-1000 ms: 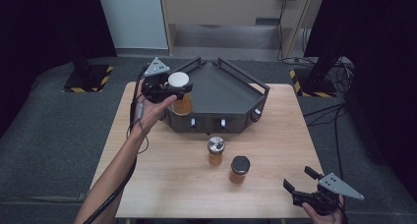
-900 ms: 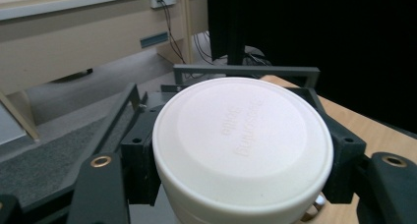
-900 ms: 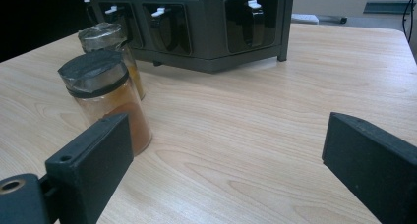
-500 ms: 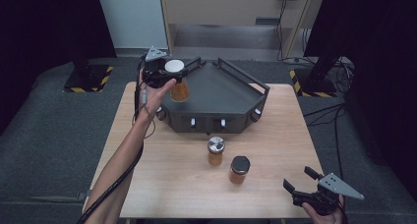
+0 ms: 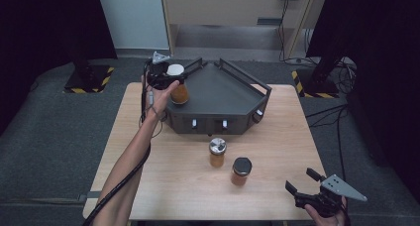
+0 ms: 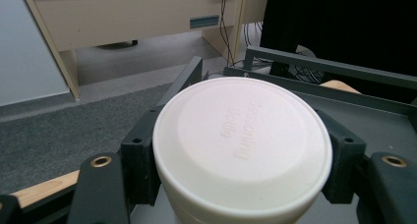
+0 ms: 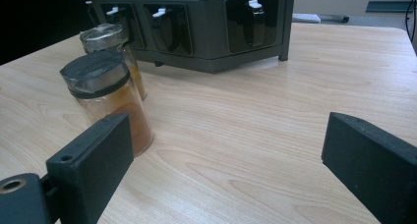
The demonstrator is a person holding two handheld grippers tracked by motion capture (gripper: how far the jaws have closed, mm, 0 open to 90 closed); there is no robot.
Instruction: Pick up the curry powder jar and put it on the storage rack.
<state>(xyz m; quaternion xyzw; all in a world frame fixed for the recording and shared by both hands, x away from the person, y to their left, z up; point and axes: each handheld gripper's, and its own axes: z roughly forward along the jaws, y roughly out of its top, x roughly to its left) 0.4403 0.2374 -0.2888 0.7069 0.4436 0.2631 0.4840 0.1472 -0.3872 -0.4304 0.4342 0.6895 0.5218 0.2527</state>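
3 spice jars (image 5: 179,87) (image 5: 217,152) (image 5: 240,171), 1 dark rack (image 5: 223,94), 1 table (image 5: 277,196), 2 tongs (image 5: 163,77) (image 5: 302,182)

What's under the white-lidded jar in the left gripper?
The white-lidded jar sits low over the dark rack's top deck, near its left corner. Whether its base touches the deck can't be told; the left gripper and the jar cover that spot.

I see the white-lidded jar (image 5: 178,84) of orange-brown spice standing upright over the near-left corner of the dark rack (image 5: 225,89), its lid clamped in my left gripper (image 5: 163,77).
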